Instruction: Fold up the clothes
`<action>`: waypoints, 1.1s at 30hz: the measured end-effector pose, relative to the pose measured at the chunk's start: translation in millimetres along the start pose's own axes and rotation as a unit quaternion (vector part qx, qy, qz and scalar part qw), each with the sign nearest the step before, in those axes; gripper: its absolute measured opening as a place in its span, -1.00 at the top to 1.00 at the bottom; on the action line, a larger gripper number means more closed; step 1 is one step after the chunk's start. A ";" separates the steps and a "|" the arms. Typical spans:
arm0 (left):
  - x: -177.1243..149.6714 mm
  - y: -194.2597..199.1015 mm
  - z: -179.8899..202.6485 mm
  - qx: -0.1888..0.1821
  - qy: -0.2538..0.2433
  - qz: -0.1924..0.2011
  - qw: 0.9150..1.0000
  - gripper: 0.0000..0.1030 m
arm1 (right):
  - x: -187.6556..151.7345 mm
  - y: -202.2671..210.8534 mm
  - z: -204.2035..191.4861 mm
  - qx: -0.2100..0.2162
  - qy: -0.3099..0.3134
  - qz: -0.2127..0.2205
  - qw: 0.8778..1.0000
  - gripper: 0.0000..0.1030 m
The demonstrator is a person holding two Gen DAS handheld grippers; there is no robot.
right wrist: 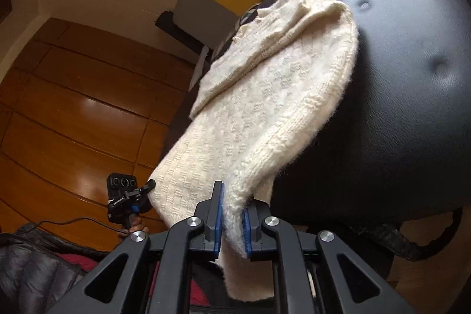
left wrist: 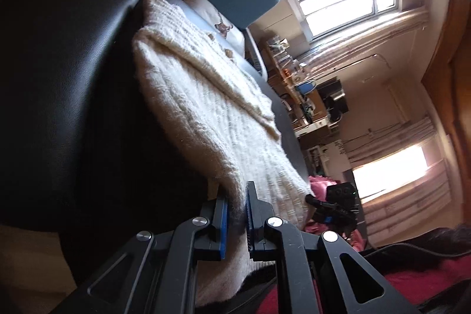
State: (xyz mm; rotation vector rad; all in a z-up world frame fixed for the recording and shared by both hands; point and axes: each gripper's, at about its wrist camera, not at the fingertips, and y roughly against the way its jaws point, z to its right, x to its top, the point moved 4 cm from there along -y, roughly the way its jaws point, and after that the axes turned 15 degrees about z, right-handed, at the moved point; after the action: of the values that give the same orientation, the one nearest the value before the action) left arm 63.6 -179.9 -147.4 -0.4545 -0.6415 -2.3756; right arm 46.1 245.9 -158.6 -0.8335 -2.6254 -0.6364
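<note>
Both grippers are clamped on the near hem of a cream sweater [left wrist: 206,108]: left gripper [left wrist: 237,221] on one corner, right gripper [right wrist: 232,225] on the other. Ahead of them it drapes over a black sofa [right wrist: 412,78], sleeve apparently tucked in; the lengthwise fold looks still to do.

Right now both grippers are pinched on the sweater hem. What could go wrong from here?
1. The left gripper and right gripper each hold only a thin edge of the cream knit sweater; the loose knit could slip out or stretch as it lifts.
2. A sleeve is already folded over the body; raising the hem may undo that fold.
3. The sweater lies on the smooth black sofa, so the whole garment may slide instead of folding.
</note>
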 end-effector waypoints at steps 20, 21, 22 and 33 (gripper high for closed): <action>184.9 -175.8 -95.2 0.088 0.194 0.052 0.976 0.80 | 187.8 -109.0 79.8 -0.065 -0.154 0.086 0.982 0.63; 183.8 -175.9 -96.2 0.091 0.184 0.052 0.977 0.80 | 182.8 -105.9 77.9 -0.055 -0.154 0.081 0.983 0.47; 182.7 -175.9 -97.2 0.094 0.173 0.051 0.979 0.80 | 175.2 -103.9 75.2 -0.038 -0.160 0.067 0.984 0.46; 176.5 -172.5 -95.4 0.103 0.144 0.036 0.983 0.78 | 117.0 -147.2 -0.4 -0.151 0.198 -0.003 0.969 0.41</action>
State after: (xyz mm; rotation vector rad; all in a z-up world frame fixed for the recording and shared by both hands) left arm -194.9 -199.2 -201.0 -0.0406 -0.7106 -2.2186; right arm -134.2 192.4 -156.1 -0.6905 -2.2021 -1.0997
